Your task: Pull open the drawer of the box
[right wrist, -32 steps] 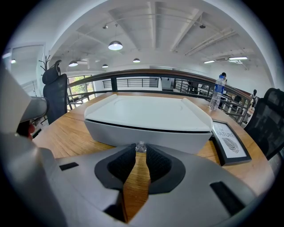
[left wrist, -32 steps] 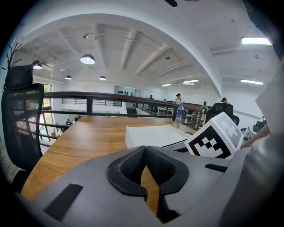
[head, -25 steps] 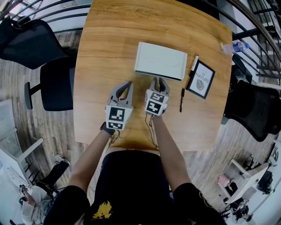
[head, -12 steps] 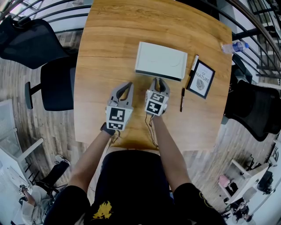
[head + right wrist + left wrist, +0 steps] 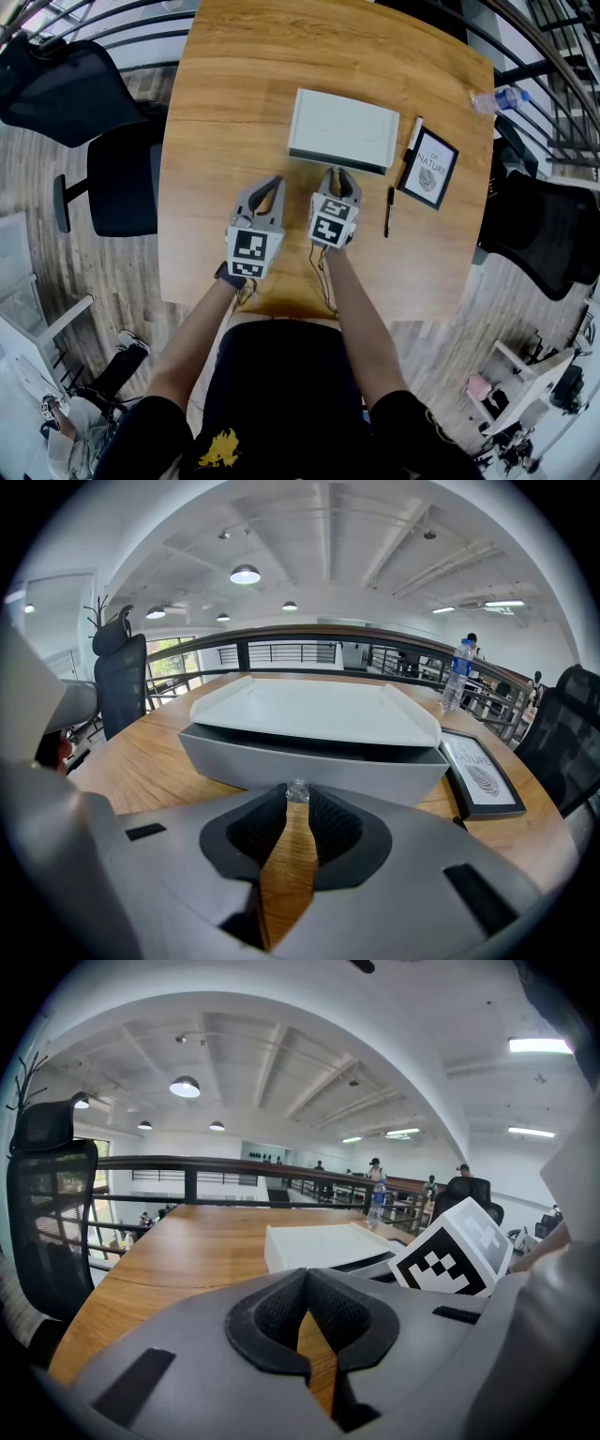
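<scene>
Wooden table (image 5: 216,112) fills the head view, w/ dark office chairs (image 5: 56,80) off its 9 o'clock side and another chair (image 5: 544,234) off its 3 o'clock side. White box (image 5: 342,127) lies flat near the table's middle, long side facing the person. Its grey drawer (image 5: 309,766) front faces the person; in the right gripper view a dark gap shows btw the white lid and the drawer front.

R gripper (image 5: 339,173) sits at the box's 6 o'clock edge, tips right at the drawer front. Its jaws are clamped on the small clear knob (image 5: 297,790) at the middle of that front; the knob sits right at the pad tips.

L gripper (image 5: 270,181) is at the R gripper's 9 o'clock, just beside it, low over bare wood and apart from the box. Its pads meet at the tips w/ nothing btw them.

Framed print (image 5: 429,169) lies at the box's 3 o'clock, w/ a white marker (image 5: 413,139) btw the two. Black pen (image 5: 388,214) lies at the R gripper's 3 o'clock. Water bottle (image 5: 502,100) sits near the table's 2 o'clock edge.
</scene>
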`<move>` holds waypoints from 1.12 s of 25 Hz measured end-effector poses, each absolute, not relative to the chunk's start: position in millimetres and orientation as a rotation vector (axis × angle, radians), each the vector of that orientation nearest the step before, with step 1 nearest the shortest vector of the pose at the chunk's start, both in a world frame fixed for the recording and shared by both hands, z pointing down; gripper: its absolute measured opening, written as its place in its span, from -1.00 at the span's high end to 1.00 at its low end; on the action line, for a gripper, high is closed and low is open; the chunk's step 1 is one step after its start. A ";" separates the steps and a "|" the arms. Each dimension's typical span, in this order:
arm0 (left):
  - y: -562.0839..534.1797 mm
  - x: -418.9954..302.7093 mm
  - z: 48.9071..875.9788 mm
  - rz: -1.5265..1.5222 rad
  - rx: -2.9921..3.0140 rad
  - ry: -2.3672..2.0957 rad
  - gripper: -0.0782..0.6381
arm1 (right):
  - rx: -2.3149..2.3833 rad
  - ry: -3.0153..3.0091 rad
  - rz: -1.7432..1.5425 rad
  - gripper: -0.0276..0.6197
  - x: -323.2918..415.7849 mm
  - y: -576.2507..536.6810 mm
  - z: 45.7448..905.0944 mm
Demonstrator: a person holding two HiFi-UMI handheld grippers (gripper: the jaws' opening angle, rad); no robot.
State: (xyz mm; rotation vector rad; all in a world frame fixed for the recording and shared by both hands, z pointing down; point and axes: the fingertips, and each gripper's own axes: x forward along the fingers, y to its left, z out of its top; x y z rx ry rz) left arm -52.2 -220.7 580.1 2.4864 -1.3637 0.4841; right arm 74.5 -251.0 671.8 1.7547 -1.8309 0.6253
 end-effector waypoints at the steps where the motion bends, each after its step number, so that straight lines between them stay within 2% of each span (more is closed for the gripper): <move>1: -220.1 -52.3 579.6 0.485 2.487 -1.365 0.73 | 1.754 -1.831 0.625 0.71 74.5 -250.0 671.7; 28: -184.7 -58.9 573.4 0.485 2.481 -1.384 0.73 | 1.732 -1.818 0.636 0.71 71.1 -214.8 675.7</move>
